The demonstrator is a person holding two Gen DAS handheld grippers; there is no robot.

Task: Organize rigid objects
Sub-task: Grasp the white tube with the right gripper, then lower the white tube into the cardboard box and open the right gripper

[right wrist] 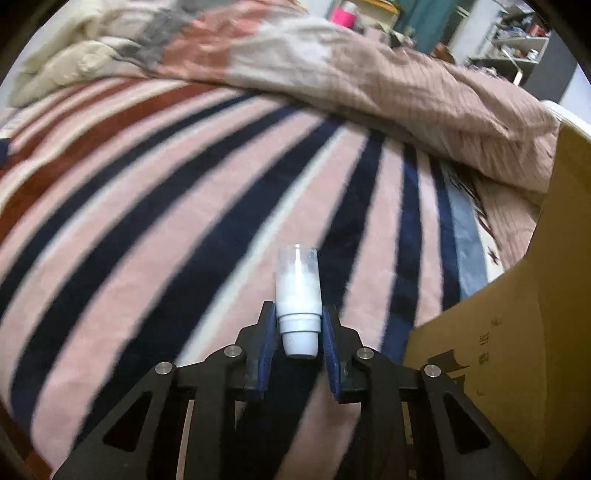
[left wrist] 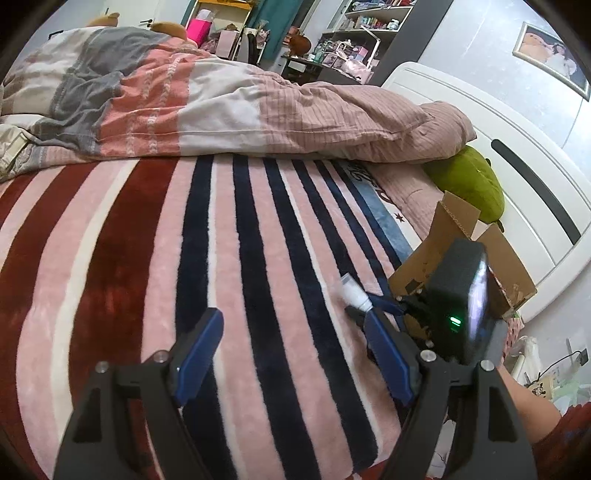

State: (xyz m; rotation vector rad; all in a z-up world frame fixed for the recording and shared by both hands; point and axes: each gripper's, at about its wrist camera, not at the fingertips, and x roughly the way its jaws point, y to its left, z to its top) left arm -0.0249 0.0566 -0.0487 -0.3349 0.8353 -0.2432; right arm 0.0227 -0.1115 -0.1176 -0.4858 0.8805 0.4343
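My right gripper (right wrist: 299, 314) is shut on a small white bottle (right wrist: 298, 295) with a clear cap, held above the striped blanket (right wrist: 184, 206). The bottle also shows in the left wrist view (left wrist: 354, 293), pinched in the right gripper (left wrist: 360, 312) just left of the cardboard box (left wrist: 461, 229). The box's open flap stands close on the right in the right wrist view (right wrist: 517, 314). My left gripper (left wrist: 291, 328) is open and empty, low over the blanket (left wrist: 221, 258).
A crumpled quilt (left wrist: 221, 99) lies across the far side of the bed. A green cushion (left wrist: 469, 181) sits behind the box by the white headboard (left wrist: 517, 177). Cluttered shelves (left wrist: 369, 26) stand beyond the bed.
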